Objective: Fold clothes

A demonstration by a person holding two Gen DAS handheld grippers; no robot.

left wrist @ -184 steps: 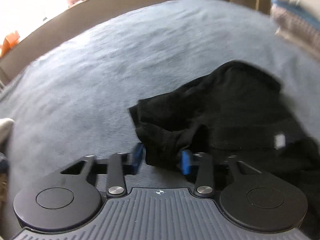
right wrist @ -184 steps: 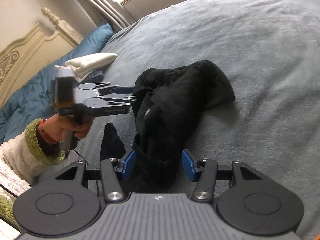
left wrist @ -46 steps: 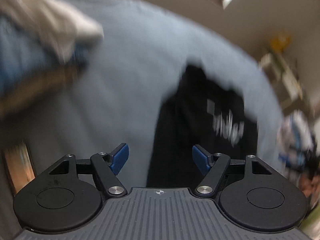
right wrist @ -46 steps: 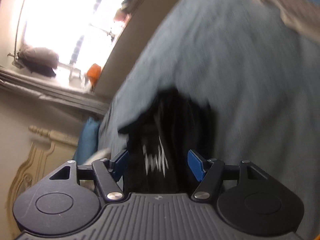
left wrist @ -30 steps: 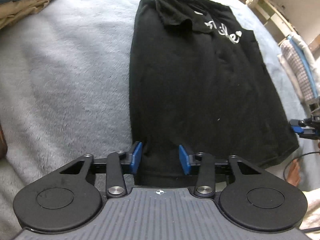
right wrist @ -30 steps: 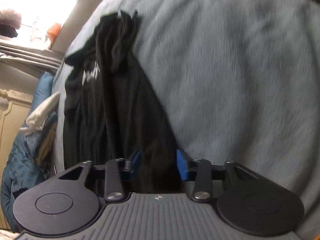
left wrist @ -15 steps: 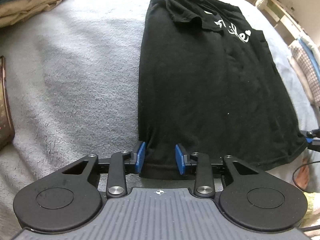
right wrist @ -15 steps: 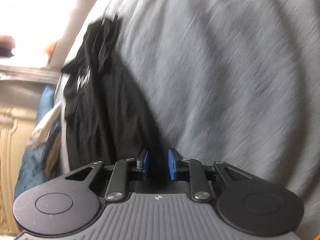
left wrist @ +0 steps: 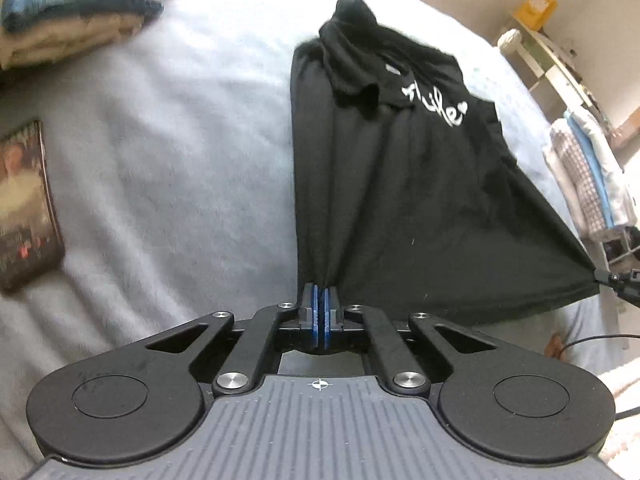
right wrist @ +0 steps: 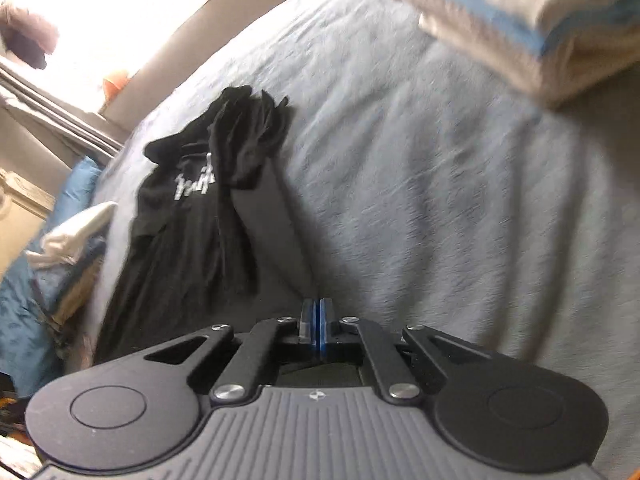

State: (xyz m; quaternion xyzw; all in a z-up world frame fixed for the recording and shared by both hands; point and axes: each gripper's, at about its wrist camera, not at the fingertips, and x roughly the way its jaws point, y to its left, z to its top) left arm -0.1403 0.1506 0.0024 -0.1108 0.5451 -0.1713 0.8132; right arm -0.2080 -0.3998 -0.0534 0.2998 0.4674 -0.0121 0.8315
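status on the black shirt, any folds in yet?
Done: black shirt is spread lengthwise on the grey blanket, print up. In hand: left gripper and right gripper are each shut on a hem corner, fabric taut between them. Left: no fold visible; one sleeve lies bunched near the collar.

Blurred folded stack (right wrist: 520,20) cut off at top.

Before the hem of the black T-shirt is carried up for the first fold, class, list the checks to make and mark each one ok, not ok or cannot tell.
1. Left gripper shut on the black T-shirt with white lettering: ok.
2. Right gripper shut on the shirt's hem: ok.
3. Hem stretched taut between both grippers: ok.
4. Sleeves lying flat: not ok, bunched near the collar.
5. Grey blanket beside the shirt free: ok.
6. Shirt's underside smooth: cannot tell.
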